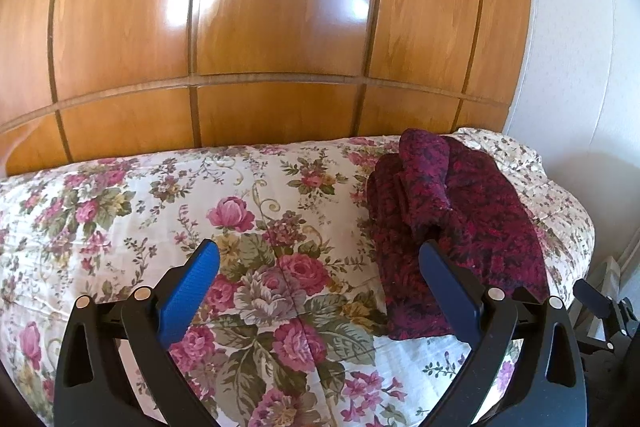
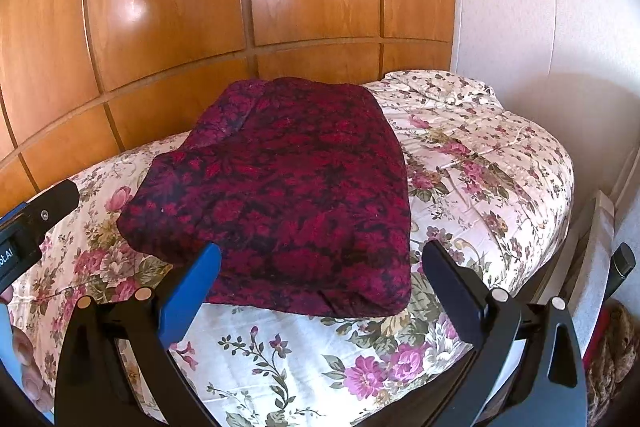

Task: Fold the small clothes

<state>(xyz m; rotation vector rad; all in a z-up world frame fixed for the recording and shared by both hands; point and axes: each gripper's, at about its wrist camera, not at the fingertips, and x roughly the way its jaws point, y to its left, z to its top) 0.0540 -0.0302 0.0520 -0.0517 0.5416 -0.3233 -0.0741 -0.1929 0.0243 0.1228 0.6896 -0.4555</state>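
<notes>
One folded garment (image 2: 280, 195) on bedspread (image 2: 480, 163) | two grippers: left (image 1: 320, 267), right (image 2: 320, 267) | fingers wide, empty

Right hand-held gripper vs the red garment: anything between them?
Nothing. In the right wrist view, the open right hand-held gripper faces the folded red garment, with only floral bedspread below.

A bed covered by a cream bedspread (image 1: 280, 195) printed with pink roses and green leaves stands against glossy honey-coloured wooden panelling (image 1: 280, 7), split by darker grooves into tall panels above and shorter ones below. Bright patches of light glare off the varnish. To the right rises a pale textured wall (image 2: 540, 7), with soft shadow falling across it near the bed's corner.
</notes>
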